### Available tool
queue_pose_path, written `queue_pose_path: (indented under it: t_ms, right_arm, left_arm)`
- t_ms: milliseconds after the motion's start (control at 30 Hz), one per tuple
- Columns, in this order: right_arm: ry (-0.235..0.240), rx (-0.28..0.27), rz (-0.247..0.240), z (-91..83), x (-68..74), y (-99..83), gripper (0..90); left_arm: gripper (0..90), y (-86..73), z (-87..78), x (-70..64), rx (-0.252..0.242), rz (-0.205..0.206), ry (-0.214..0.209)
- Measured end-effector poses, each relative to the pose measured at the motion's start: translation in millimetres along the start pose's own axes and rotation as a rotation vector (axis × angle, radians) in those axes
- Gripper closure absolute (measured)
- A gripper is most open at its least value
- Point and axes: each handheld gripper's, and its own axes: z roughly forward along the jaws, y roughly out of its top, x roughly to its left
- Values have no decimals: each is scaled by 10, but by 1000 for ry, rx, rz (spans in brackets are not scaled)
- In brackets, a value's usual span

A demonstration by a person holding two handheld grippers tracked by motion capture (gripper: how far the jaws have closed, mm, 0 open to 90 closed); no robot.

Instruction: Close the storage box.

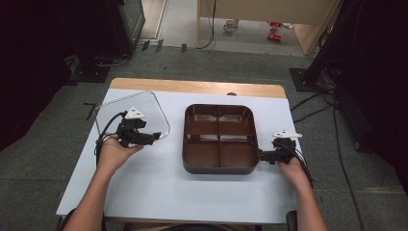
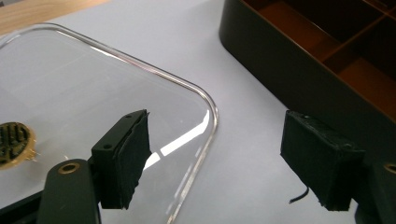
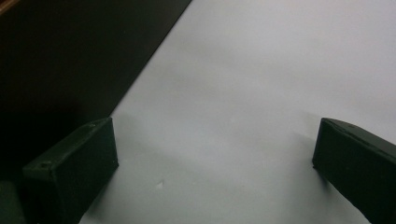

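A dark brown tray [image 1: 219, 168] with four empty compartments sits mid-table. A clear square lid [image 1: 144, 107] with rounded corners lies flat to its left. My left gripper [image 1: 155, 136] is open at the lid's near right corner, pointing toward the tray. In the left gripper view, one jaw hangs over the lid [image 2: 93, 79] and the other is beside the tray wall [image 2: 280, 74], with my left gripper [image 2: 217, 140] holding nothing. My right gripper [image 1: 263, 156] is open by the tray's right front corner. In the right gripper view, my right gripper [image 3: 217, 144] spans bare table beside the tray's dark wall [image 3: 65, 56].
A white sheet [image 1: 192, 192] covers the table, with a wooden strip [image 1: 192, 86] at the back edge. A round gold vent [image 2: 13, 142] is set in the lid. Cables [image 1: 337, 139] and dark equipment stand on the carpet around the table.
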Motion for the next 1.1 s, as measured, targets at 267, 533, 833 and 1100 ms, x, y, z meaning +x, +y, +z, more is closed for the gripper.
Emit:
queue_pose_path:
  t_ms: [267, 533, 833, 1100]
  right_arm:
    - [0, 0, 0, 0, 0, 0, 0]
    - [0, 0, 0, 0, 0, 0, 0]
    - [1, 0, 0, 1, -2, 1, 0]
    - [0, 0, 0, 0, 0, 0, 0]
  left_arm:
    - [266, 40, 32, 223, 0, -26, 30]
    - [298, 46, 75, 474, -1, -55, 68]
    - [306, 37, 139, 749, -2, -81, 107]
    - [324, 6, 200, 965, -16, -115, 134]
